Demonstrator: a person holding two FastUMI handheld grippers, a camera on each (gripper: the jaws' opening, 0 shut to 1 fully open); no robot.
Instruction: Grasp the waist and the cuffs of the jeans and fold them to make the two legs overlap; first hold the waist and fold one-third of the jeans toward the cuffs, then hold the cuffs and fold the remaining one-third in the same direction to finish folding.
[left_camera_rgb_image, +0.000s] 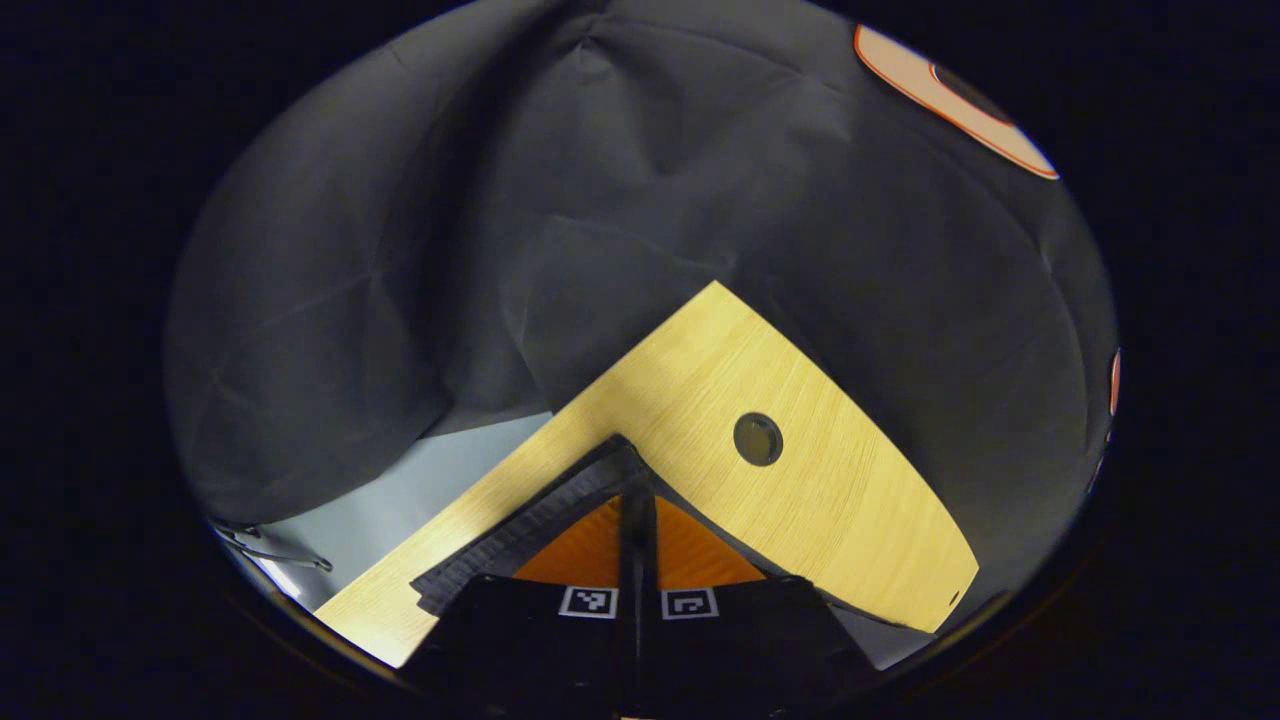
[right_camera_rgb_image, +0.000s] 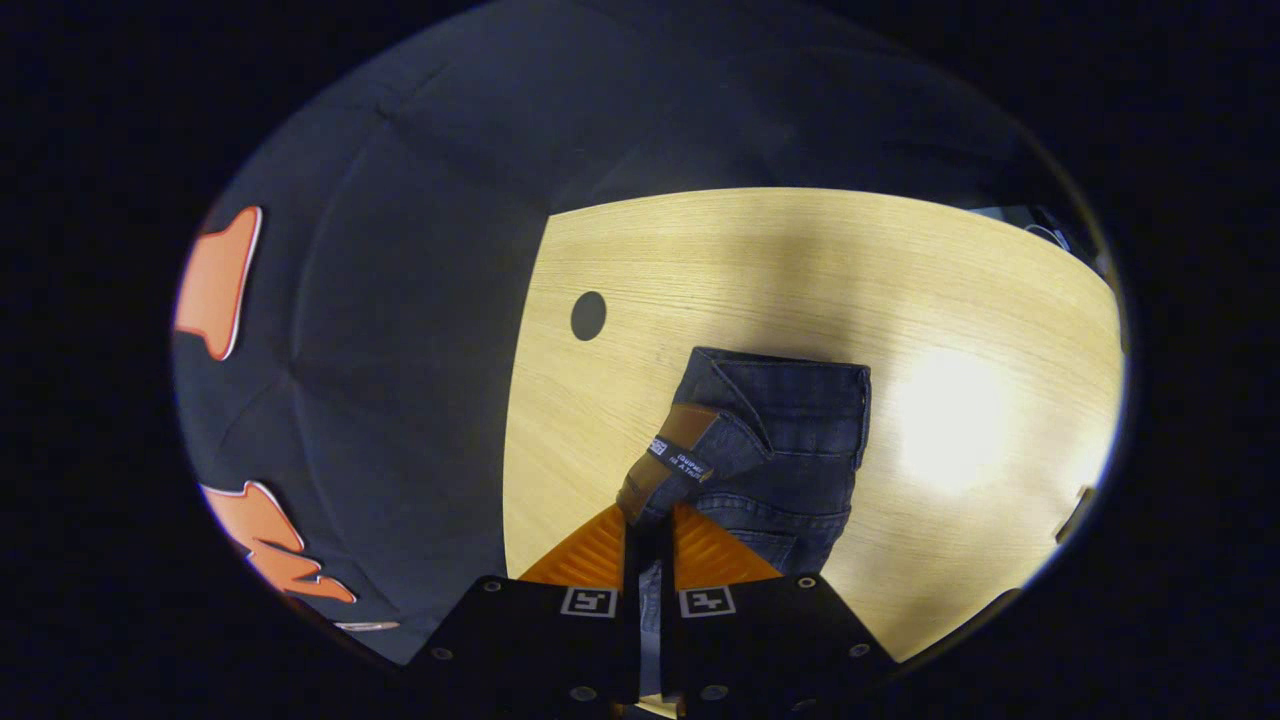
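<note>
Right gripper: in the right gripper view its two fingers are pinched together on a lifted corner of the jeans, at the waist, where a leather-like patch sits on the raised flap.
Left gripper: in the left gripper view its fingers are closed against each other, with a dark ribbed edge of cloth lying along their left side. Whether any cloth is caught between them cannot be told.
Jeans: dark denim, lying as a compact rectangle on the wooden table, near the middle, just past the right gripper. The bundle looks already folded over, with one corner pulled up.
Step in hand: likely a fold carried from the waist, judging by where the grip sits.
How to do it well: keep both grips firm, lift only enough to clear the layers below, move both hands evenly so the edge stays straight, then lay it square on the stack.
Risk: a one-corner pull could skew the fold.
Table: light wood, with a round dark hole to the far left of the jeans.
Containers: none in view.
</note>
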